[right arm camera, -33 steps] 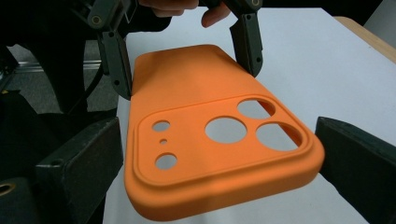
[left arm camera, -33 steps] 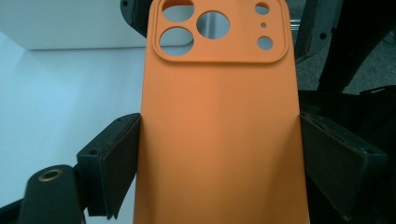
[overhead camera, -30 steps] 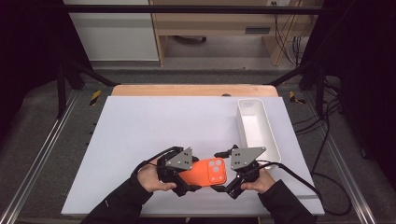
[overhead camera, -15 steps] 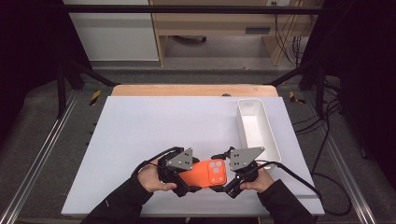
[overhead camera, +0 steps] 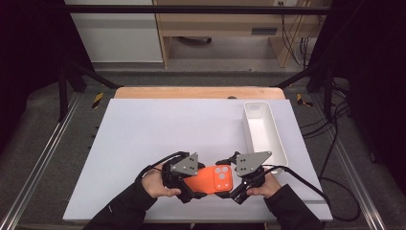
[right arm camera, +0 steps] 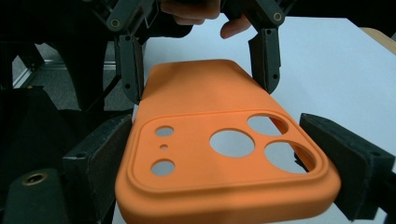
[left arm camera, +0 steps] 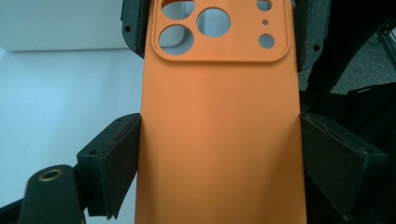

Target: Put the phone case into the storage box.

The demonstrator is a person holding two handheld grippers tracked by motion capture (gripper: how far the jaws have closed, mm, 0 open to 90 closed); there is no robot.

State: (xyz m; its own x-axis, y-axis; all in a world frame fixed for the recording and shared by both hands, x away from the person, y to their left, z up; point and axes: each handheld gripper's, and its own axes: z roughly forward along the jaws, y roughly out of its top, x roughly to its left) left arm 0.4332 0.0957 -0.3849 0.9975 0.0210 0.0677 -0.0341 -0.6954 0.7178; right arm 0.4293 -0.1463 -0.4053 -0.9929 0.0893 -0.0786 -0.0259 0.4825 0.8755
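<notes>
Both tongs meet over the near edge of the white tabletop [overhead camera: 143,129], a little right of its middle. Left gripper [overhead camera: 189,184] is clenched on the long sides of an orange silicone phone case [overhead camera: 210,178] with round camera holes. Right gripper [overhead camera: 239,184] has just been closing on the camera-hole end; its left pad touches, its right pad looks nearly seated. Squeeze gently, or the soft case could buckle. A white oblong plastic tray [overhead camera: 280,143] waits along the right edge.

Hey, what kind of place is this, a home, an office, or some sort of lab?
Most likely a lab or recording workstation: a white table inside a black metal frame, loose cables on the floor, and wooden furniture behind.
</notes>
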